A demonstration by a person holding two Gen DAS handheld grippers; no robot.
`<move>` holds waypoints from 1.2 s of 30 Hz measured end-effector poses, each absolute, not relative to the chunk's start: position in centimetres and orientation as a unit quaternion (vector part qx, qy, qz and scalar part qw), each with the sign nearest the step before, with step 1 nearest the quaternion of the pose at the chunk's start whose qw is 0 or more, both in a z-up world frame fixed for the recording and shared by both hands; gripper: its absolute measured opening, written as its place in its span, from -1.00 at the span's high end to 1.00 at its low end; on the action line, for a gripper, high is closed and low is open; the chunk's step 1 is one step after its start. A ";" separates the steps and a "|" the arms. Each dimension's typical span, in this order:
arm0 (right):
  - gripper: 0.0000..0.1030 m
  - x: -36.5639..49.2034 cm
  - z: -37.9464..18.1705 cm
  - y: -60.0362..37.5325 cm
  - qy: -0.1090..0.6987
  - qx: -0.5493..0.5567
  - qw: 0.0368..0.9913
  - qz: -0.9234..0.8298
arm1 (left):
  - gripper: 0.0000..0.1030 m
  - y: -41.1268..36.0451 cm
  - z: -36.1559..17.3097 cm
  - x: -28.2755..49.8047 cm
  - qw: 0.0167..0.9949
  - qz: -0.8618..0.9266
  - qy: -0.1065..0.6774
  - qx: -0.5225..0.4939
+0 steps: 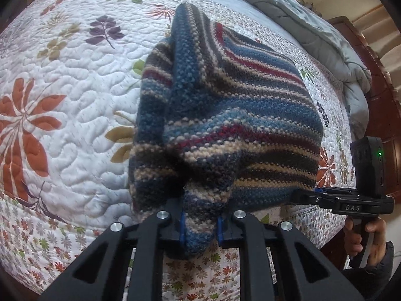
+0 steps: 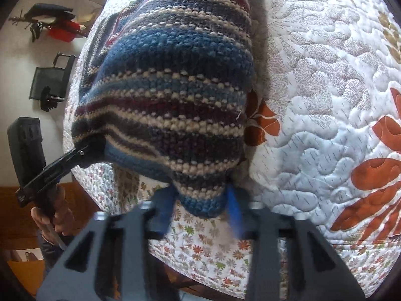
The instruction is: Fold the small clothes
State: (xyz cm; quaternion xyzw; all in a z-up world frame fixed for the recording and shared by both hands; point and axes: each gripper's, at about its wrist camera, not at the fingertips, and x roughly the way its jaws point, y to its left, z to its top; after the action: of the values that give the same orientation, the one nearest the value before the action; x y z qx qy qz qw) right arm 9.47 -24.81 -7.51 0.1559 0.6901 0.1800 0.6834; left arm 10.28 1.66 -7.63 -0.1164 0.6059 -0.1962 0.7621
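A small knitted garment (image 1: 225, 115) with blue, red, cream and dark stripes hangs lifted above the bed, its far part draped toward the quilt. My left gripper (image 1: 200, 228) is shut on its near corner, blue pads pinching the knit. My right gripper (image 2: 200, 208) is shut on the other near corner of the garment (image 2: 173, 82). Each gripper shows in the other's view: the right one (image 1: 298, 197) at the garment's right edge, the left one (image 2: 90, 150) at its left edge.
A white floral quilt (image 1: 70, 115) covers the bed (image 2: 325, 100). A grey duvet (image 1: 313, 32) is bunched along the far right side by a wooden headboard (image 1: 386, 105). In the right wrist view a black chair (image 2: 50, 77) and clutter stand on the floor left of the bed.
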 end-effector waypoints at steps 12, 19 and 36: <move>0.61 7.4 -9.3 -23.4 0.724 -0.020 0.667 0.173 | 0.66 1.2 -10.1 9.2 0.748 -0.200 0.624 -0.103; -0.03 7.6 -2.9 -24.3 0.668 -0.007 0.711 0.218 | 0.00 2.8 -5.1 8.5 0.773 -0.228 0.587 -0.071; -0.03 10.2 -2.7 -23.6 0.642 0.014 0.742 0.192 | -0.06 0.4 -5.7 21.5 0.781 -0.181 0.594 -0.064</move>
State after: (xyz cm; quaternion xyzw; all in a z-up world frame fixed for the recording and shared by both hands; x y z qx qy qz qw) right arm 10.16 -23.60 -2.72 0.0143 0.6417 0.1922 0.7424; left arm 21.53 0.36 -5.68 -0.0639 0.5937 -0.1810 0.7815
